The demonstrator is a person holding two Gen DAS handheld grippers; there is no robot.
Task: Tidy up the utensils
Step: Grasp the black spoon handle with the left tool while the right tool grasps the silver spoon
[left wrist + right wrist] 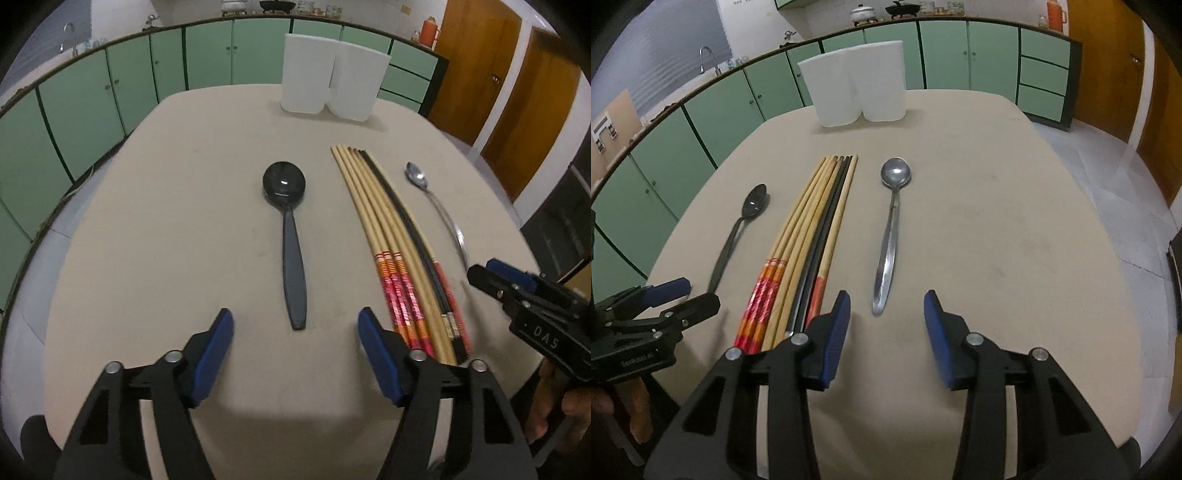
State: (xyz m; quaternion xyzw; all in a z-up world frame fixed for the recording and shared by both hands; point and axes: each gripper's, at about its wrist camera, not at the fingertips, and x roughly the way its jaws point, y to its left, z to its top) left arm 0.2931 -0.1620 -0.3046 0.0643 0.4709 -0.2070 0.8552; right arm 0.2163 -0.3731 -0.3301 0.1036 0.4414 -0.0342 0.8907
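A black plastic spoon [290, 236] lies on the beige table [166, 221], bowl away from me. My left gripper [295, 325] is open, its fingers either side of the spoon's handle end. A bundle of chopsticks [399, 251] lies to its right, then a metal spoon [436, 206]. In the right wrist view my right gripper [886, 306] is open just behind the metal spoon's [890, 236] handle end, with the chopsticks [809, 243] and black spoon [738, 229] to the left. Two white holders [332, 77] stand at the table's far edge.
The white holders [855, 85] stand side by side at the back. Green cabinets [92, 92] curve behind the table. Wooden doors [517, 92] are at the right. The right gripper also shows in the left wrist view [480, 275], the left gripper in the right wrist view [698, 295].
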